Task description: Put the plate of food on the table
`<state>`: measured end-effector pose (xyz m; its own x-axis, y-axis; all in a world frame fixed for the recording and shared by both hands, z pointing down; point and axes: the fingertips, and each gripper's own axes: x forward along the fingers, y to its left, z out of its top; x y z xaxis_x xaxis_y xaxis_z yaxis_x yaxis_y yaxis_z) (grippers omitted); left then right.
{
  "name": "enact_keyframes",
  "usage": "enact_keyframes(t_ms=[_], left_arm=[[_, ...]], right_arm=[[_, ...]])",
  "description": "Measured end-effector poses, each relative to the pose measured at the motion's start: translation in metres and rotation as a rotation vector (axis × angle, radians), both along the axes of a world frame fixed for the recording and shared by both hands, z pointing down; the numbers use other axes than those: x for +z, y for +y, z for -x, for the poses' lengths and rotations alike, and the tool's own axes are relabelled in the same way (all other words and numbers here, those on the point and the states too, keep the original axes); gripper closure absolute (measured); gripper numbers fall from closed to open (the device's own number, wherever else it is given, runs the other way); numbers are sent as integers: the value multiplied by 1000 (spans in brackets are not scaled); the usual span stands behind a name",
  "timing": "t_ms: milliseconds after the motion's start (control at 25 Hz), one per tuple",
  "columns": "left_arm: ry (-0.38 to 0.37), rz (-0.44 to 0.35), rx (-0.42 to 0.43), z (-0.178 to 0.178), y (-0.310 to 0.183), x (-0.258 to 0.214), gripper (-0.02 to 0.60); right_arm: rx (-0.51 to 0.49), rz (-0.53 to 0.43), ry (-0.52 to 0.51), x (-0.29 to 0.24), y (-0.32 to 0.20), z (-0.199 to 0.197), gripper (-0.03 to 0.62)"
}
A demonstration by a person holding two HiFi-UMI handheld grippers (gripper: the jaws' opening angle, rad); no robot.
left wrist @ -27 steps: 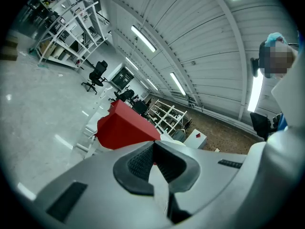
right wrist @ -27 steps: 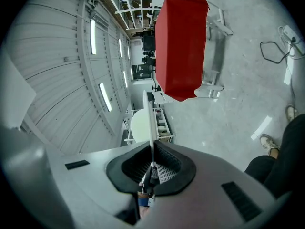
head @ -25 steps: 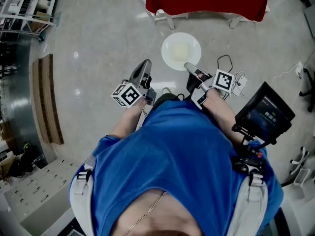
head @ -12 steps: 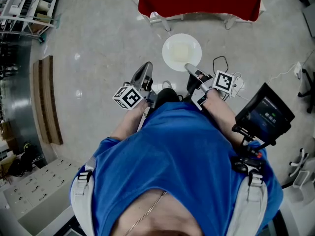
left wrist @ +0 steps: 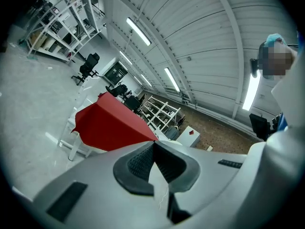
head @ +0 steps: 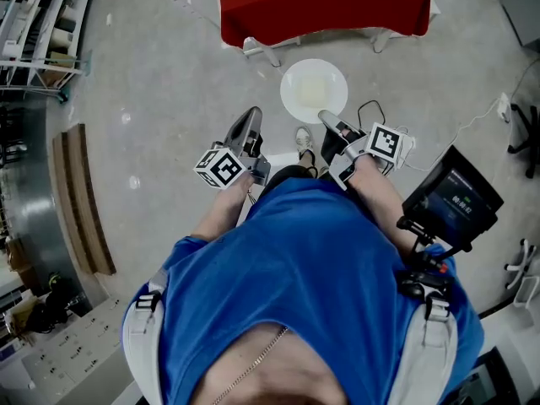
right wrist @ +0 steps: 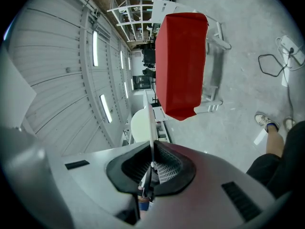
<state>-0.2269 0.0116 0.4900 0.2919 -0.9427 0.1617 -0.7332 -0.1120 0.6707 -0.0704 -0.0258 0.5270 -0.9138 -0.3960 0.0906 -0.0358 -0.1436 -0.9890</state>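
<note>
A white plate (head: 313, 90) carrying a pale slab of food hangs above the floor, just short of the red-covered table (head: 324, 2). My right gripper (head: 324, 116) is shut on the plate's near rim. In the right gripper view the plate (right wrist: 142, 123) shows edge-on, its rim pinched between the jaws, and the table (right wrist: 181, 61) stands ahead. My left gripper (head: 250, 121) is held to the left of the plate, shut with nothing in it. The left gripper view looks past the closed jaws at the table (left wrist: 112, 128).
The table's white legs (head: 261, 49) stand on a grey floor. A black cable (head: 371, 108) lies on the floor to the right of the plate. A screen device (head: 456, 197) sits at my right side. Shelving (head: 38, 24) lines the left edge. My shoe (head: 304, 137) shows below the plate.
The table has drawn nearer and shifted left in the head view as I walk toward it. The plate stays in the right gripper's hold.
</note>
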Motion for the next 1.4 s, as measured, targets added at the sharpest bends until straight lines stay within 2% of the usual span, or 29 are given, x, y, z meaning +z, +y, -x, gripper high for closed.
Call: enact_keyframes(t_ms=[360, 1400], left_arm=[[19, -29, 95, -16, -34, -1, 575], [34, -34, 244, -38, -76, 0, 574]], right_arm=[[92, -10, 24, -1, -19, -18, 580], [281, -13, 52, -4, -53, -62, 580]])
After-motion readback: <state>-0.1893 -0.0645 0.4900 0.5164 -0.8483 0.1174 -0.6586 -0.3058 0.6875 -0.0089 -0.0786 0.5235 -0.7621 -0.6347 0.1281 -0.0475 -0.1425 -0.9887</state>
